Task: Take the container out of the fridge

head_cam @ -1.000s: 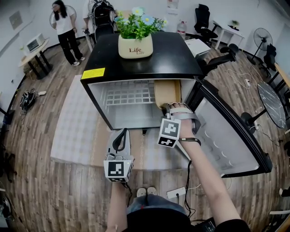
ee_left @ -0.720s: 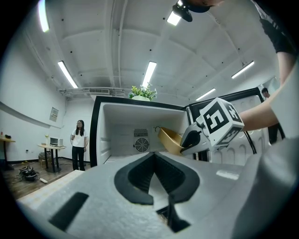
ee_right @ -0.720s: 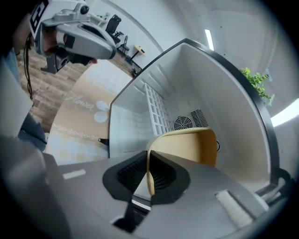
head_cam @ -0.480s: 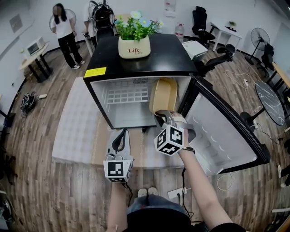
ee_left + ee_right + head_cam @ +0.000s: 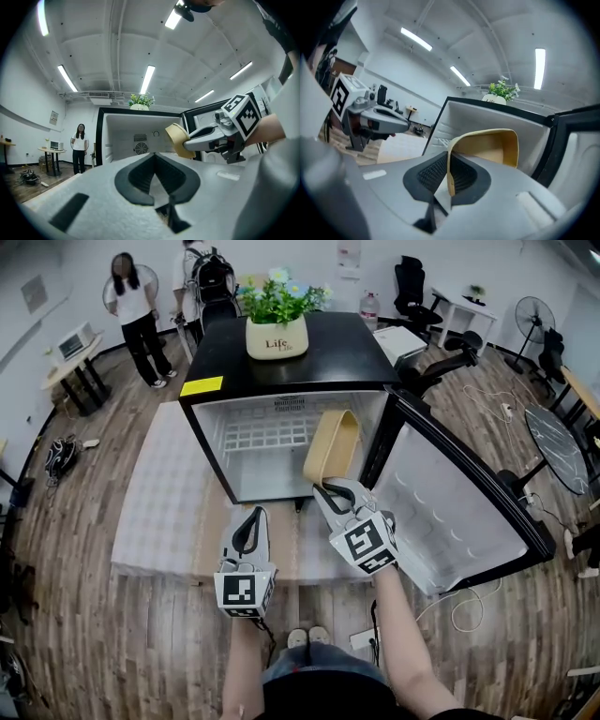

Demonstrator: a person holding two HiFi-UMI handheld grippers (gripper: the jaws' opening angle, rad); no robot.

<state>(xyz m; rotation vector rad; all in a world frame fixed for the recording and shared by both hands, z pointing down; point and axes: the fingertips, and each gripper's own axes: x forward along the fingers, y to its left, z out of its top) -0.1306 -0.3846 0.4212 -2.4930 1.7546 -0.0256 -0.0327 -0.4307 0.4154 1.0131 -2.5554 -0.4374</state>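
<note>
The small black fridge stands with its door swung out to the right. A tan container hangs tilted on its side at the right of the fridge mouth, partly outside it. My right gripper is shut on its near rim; in the right gripper view the thin wall sits between the pads and the container opens away from me. My left gripper is shut on nothing, low and left of the right one, in front of the fridge. The left gripper view shows the container against the fridge interior.
A white flower pot stands on top of the fridge. A wire shelf lies inside at the left. A pale rug lies under the fridge. Two people stand at the back left. Cables trail on the floor at the right.
My right gripper has drawn back toward me and a little left, bringing the container from deeper in the fridge to its front opening. The left gripper has stayed put.
</note>
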